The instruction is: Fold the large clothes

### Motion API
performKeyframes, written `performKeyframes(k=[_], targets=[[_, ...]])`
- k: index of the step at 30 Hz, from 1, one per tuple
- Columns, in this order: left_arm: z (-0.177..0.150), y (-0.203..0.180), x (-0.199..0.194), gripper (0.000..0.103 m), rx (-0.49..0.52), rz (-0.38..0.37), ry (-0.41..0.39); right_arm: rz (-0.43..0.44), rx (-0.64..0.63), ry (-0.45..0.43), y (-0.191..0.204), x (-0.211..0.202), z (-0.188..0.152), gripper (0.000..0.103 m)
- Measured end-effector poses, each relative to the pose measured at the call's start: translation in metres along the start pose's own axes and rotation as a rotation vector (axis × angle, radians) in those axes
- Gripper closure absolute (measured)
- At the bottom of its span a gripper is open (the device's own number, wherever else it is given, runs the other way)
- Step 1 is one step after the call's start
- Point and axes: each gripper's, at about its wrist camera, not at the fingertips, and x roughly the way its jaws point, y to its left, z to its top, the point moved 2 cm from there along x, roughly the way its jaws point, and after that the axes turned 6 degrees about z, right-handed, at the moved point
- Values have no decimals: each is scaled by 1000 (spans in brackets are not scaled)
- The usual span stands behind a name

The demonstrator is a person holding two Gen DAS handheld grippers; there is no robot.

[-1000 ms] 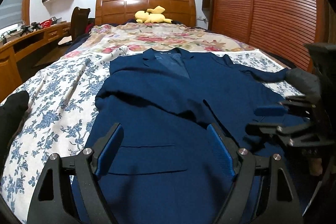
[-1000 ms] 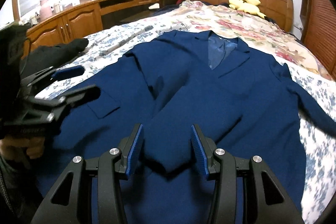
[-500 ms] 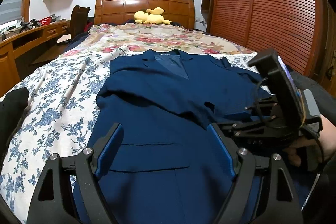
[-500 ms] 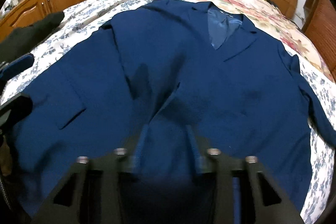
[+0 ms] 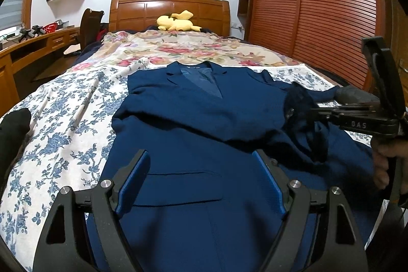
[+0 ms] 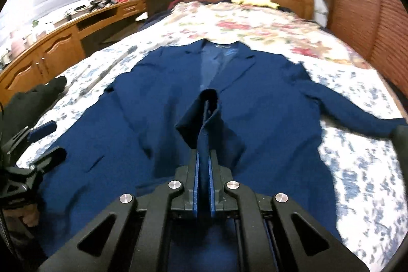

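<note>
A navy blue blazer (image 5: 193,124) lies face up on a bed (image 5: 63,119), collar toward the wooden headboard (image 5: 169,8) at twelve o'clock and hem toward the cameras at six o'clock. One sleeve is folded across the chest; the other stretches out toward three o'clock in the right wrist view.

The right gripper (image 6: 203,170) has just been closing, and its blue pads are now clamped together on a raised fold of the blazer's sleeve cuff, which stands up between them. In the left wrist view this gripper (image 5: 295,111) reaches in from three o'clock, with bunched navy cloth at its tip and a hand (image 5: 382,159) on its handle.

The left gripper (image 5: 201,177) hovers over the lower front of the blazer, above a flap pocket, its jaws wide apart with nothing between them.

The bed carries a blue-flowered sheet and, farther back, a red-flowered cover. A yellow plush toy (image 5: 176,22) rests by the headboard. A black garment (image 5: 12,129) lies at nine o'clock. A wooden counter (image 5: 33,45) runs along ten o'clock, and a slatted wardrobe (image 5: 318,12) fills two o'clock.
</note>
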Motion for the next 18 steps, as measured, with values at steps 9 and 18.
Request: performKeyframes(k=[9,18], targets=[[1,2,0,20,-18,-44,-3,-101,47,-78,12,-39,-15,97],[-3,3,7,20,-23,-87,18,-191,68,-2,6,-46,-36,97]])
